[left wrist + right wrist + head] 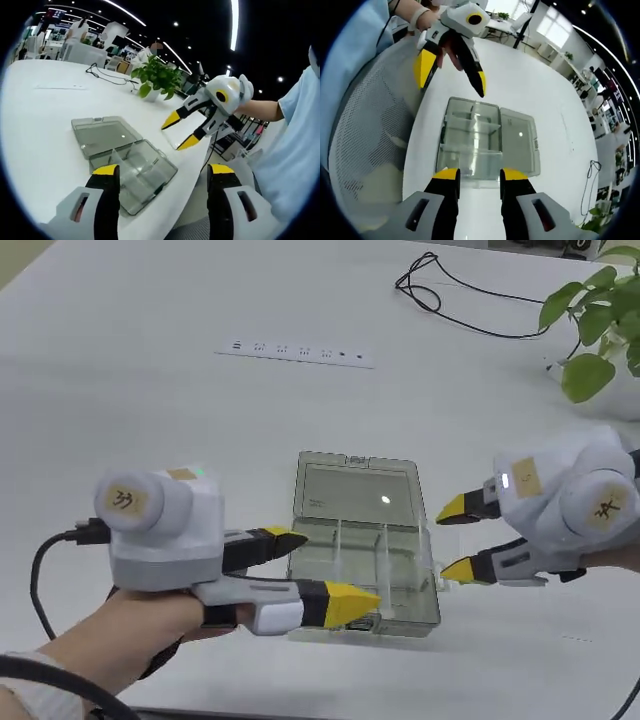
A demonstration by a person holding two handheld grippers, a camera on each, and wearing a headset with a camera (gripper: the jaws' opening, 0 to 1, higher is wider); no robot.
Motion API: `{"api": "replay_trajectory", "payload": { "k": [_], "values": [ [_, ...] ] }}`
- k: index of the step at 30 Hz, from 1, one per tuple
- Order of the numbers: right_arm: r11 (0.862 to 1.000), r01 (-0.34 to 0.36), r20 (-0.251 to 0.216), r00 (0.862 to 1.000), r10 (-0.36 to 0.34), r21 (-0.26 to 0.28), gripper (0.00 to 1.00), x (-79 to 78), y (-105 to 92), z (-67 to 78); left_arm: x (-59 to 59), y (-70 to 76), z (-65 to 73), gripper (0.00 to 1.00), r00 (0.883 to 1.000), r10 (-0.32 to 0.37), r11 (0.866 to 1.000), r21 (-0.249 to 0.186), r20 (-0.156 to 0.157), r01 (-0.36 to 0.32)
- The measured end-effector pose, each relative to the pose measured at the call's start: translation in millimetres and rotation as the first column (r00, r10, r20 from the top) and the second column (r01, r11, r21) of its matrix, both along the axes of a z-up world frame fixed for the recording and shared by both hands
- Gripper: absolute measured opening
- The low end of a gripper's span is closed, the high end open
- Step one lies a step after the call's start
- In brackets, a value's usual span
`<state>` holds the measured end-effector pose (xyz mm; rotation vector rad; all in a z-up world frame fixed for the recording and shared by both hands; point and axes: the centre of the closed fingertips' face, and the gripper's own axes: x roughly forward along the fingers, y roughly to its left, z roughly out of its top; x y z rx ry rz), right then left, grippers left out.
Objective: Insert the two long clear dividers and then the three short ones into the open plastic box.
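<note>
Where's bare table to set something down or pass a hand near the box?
Bare: the table between the power strip and the open lid of the plastic box, and the far-left stretch beyond the left hand-held gripper. Crowded: the box sides, flanked by that and the right hand-held gripper; a cable and plant fill the far-right corner.

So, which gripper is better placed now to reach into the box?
Right, probably. The right gripper is open and aims straight at the box, centred between its jaws in its own view. The left gripper, open too, has the box off to one side.
</note>
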<state>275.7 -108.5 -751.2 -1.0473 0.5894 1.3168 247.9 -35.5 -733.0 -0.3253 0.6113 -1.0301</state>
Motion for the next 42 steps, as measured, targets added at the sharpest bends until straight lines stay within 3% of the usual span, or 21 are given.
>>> {"api": "replay_trajectory", "payload": {
  "k": [5,6,7,9,12,13,14,15,17,20,25,27,34,38,42],
  "values": [
    [0.998,-0.055,0.078,0.996,0.054,0.012,0.32,-1.3,23.8,13.6,7.8,-9.2,7.2,0.53,0.997,0.021,0.997,-0.073,-0.08,-0.027],
    [0.998,-0.06,0.077,0.995,0.058,0.014,0.32,-3.1,26.9,14.7,11.6,-9.2,8.5,0.5,0.997,0.022,0.996,-0.083,-0.076,-0.028],
    [0.997,-0.072,0.089,0.994,0.07,0.014,0.32,-4.5,32.0,16.8,13.8,-9.5,7.0,0.47,0.995,0.027,0.996,-0.08,-0.099,-0.035],
    [0.997,-0.078,0.104,0.992,0.076,0.014,0.32,-5.1,37.9,19.3,16.2,-11.3,7.5,0.41,0.994,0.031,0.996,-0.085,-0.103,-0.039],
    [0.995,-0.102,0.129,0.986,0.102,-0.004,0.32,-5.9,45.6,20.6,19.6,-12.4,7.4,0.31,0.989,0.046,0.992,-0.109,-0.14,-0.062],
    [0.994,-0.109,0.135,0.985,0.109,-0.009,0.32,-6.6,48.3,20.6,19.9,-12.4,6.0,0.28,0.983,0.052,0.99,-0.117,-0.174,-0.073],
    [0.994,-0.109,0.141,0.984,0.109,-0.01,0.32,-6.3,50.2,20.7,19.8,-13.3,6.9,0.25,0.984,0.049,0.99,-0.126,-0.173,-0.071],
    [0.994,-0.112,0.144,0.983,0.113,-0.013,0.32,-6.6,52.3,20.4,17.9,-14.2,5.7,0.22,0.98,0.044,0.989,-0.129,-0.196,-0.07],
    [0.993,-0.12,0.157,0.98,0.122,-0.024,0.32,-6.6,54.2,19.4,16.3,-14.9,5.1,0.16,0.98,0.041,0.989,-0.13,-0.197,-0.067],
    [0.99,-0.134,0.164,0.976,0.14,-0.043,0.32,-9.0,56.9,16.0,14.6,-14.8,2.4,0.09,0.971,0.051,0.986,-0.141,-0.234,-0.086],
    [0.99,-0.131,0.165,0.977,0.139,-0.055,0.32,-11.3,59.4,13.8,14.5,-13.9,0.0,0.04,0.963,0.071,0.982,-0.151,-0.258,-0.113],
    [0.989,-0.134,0.167,0.976,0.142,-0.058,0.32,-12.0,60.5,12.9,14.3,-14.1,-0.2,0.01,0.952,0.078,0.976,-0.172,-0.294,-0.133],
    [0.989,-0.138,0.169,0.975,0.145,-0.054,0.32,-13.6,63.9,14.4,13.3,-14.9,-0.2,0.0,0.943,0.082,0.971,-0.186,-0.322,-0.148],
    [0.989,-0.137,0.167,0.976,0.143,-0.047,0.32,-14.3,63.7,16.0,12.1,-14.0,0.8,0.0,0.927,0.086,0.96,-0.219,-0.366,-0.175],
    [0.987,-0.151,0.175,0.972,0.157,-0.048,0.32,-16.2,63.6,16.1,10.2,-14.3,1.5,0.0,0.929,0.083,0.959,-0.226,-0.361,-0.174]
  ]
}}
